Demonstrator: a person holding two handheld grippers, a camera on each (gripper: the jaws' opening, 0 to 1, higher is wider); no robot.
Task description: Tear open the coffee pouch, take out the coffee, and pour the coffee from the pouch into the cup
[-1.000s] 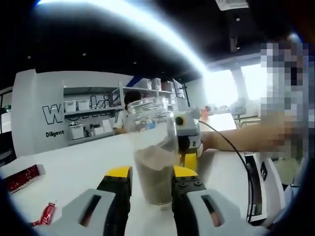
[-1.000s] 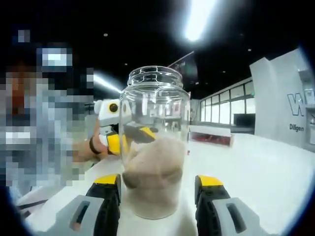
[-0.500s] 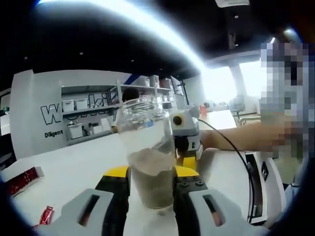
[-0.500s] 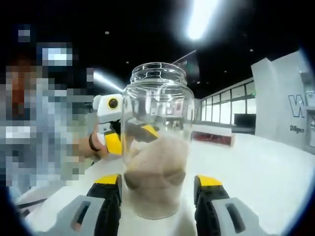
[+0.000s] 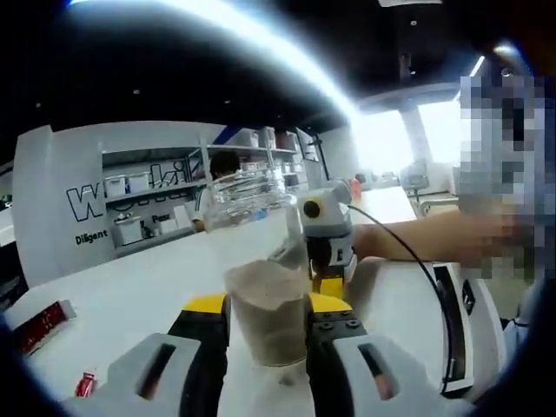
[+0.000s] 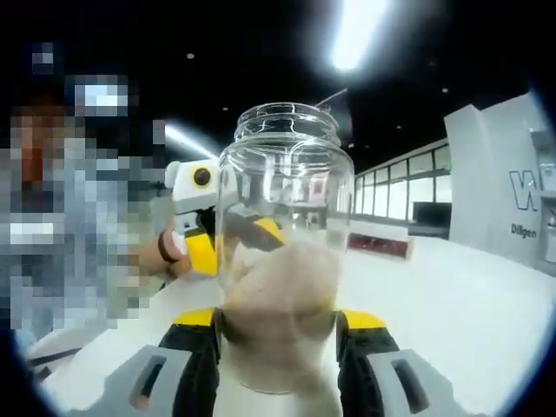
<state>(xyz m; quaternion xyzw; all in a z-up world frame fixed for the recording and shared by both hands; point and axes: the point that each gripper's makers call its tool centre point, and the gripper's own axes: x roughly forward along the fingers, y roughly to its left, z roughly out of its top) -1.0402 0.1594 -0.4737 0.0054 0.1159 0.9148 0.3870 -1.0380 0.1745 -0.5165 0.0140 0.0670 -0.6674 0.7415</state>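
Clear glass, wide at the mouth: the jar point(image 6: 282, 252) stands on the white table point(image 6: 469, 304) and serves here as the cup. Its lower part holds a heap of light brown coffee powder point(image 6: 278, 300), so the pouring seems to me already done, or almost done.

In the right gripper view the right gripper point(image 6: 278, 334) has its jaws close against both sides of the jar, and they seem to hold it. In the left gripper view the left gripper point(image 5: 265, 317) also has its jaws narrow around the jar point(image 5: 261, 261), touching or nearly touching the glass; I judge that it grips too, though less surely. Just behind the jar the other gripper faces each camera.

Small red pouches point(image 5: 42, 314) lie well apart at the far left of the table, and one more piece point(image 5: 84, 383) lies nearer. Whether one of them is the torn, empty pouch I cannot tell. What is left is perhaps only to let go of the jar.

Farther away, the table runs to a white wall with dark letters point(image 5: 91, 200) and shelves with boxes point(image 5: 143, 187). Bright windows point(image 5: 391, 143) are behind, and long lamps point(image 6: 356, 30) hang on a dark ceiling.
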